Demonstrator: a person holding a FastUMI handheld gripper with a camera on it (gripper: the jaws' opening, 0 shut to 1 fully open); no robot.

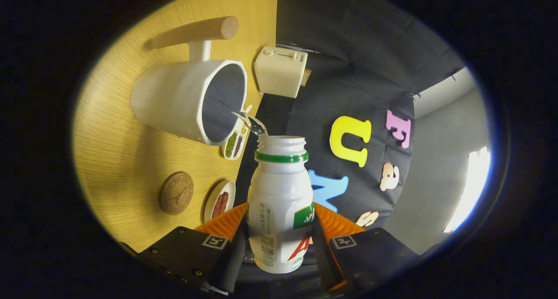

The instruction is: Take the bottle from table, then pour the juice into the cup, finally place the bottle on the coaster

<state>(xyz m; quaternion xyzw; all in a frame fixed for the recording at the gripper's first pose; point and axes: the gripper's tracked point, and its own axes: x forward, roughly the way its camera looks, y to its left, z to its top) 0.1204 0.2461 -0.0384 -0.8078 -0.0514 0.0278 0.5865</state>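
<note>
My gripper point(279, 229) is shut on a white plastic bottle point(281, 194) with a green neck ring and no cap, one finger pressing on each side of its body. The view is rolled about a quarter turn, so the bottle is tipped toward the white cup point(187, 99), which has a wooden handle. A thin clear stream of liquid point(249, 121) runs from the bottle's mouth over the cup's rim. The round cork coaster point(175, 193) lies on the wooden table point(117, 159), beside the cup and nearer the fingers.
A cream toaster point(280, 71) stands at the table's far edge beyond the cup. A long dish of beans point(235, 143) lies behind the cup's rim, and a small white dish of red food point(220, 202) sits beside the coaster.
</note>
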